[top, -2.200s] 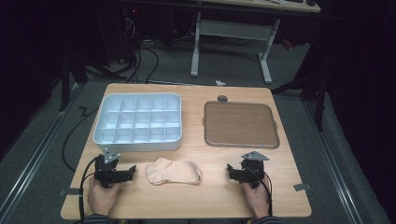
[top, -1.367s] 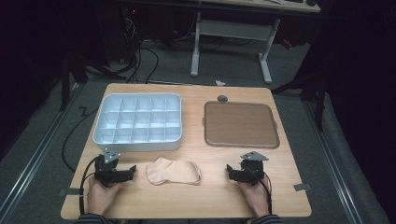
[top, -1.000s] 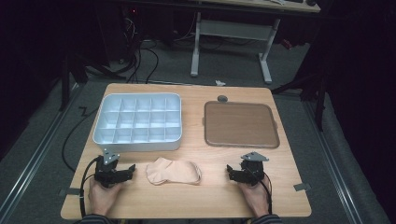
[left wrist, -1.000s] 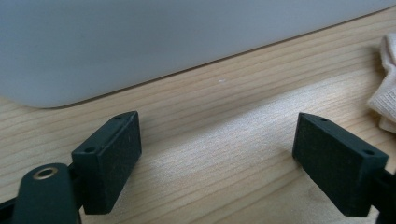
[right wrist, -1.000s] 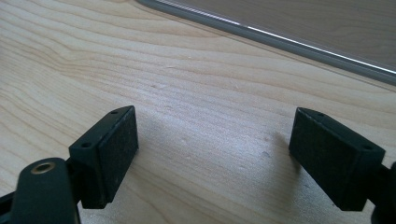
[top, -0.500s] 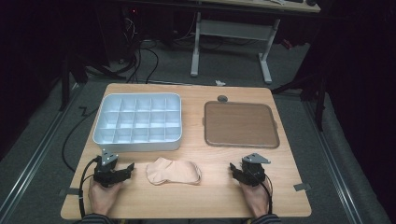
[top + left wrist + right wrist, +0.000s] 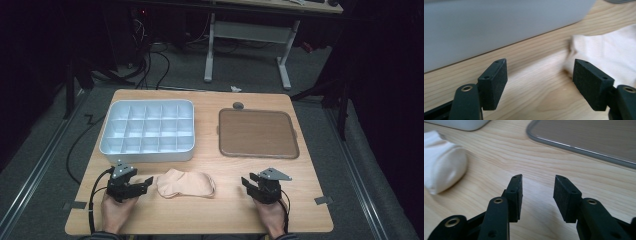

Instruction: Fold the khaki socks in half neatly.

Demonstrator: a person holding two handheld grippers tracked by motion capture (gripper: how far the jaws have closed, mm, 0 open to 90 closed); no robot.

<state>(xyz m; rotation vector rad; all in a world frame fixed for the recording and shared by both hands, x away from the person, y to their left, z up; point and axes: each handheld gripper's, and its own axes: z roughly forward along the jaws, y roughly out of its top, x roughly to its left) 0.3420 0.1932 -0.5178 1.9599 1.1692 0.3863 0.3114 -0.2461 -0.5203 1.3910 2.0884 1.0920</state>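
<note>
1. Just changed: both sets of jaws have been closing with nothing between them. My right gripper (image 7: 252, 183) narrows a lot against the earlier high view; my left gripper (image 7: 145, 184) only a little.
2. The left gripper has also crept toward the sock and now sits at lower left of the high view, tips just beside the sock's left end.
3. Meaning, as I judge it: this is the approach and no grab is made yet. The left side is lining up on the sock, and the right looks like idle flexing.
4. Left gripper (image 7: 540, 82) state: jaws wide apart, bare table (image 7: 529, 95) between them, nothing held. The sock (image 7: 609, 55) lies past the right-hand jaw, close, contact unclear.
5. Right gripper (image 7: 537, 195) state: jaws about half apart, empty, over bare wood. It is well apart from the sock (image 7: 444, 170), at upper left of its view.
6. The sock (image 7: 185, 183), beige and crumpled, lies flat at lower centre of the high view, between the two grippers, nearer the left one.
7. The white compartment box (image 7: 147, 131) sits at centre left, all cells empty. The brown tray (image 7: 257, 133) sits at centre right, bare.
</note>
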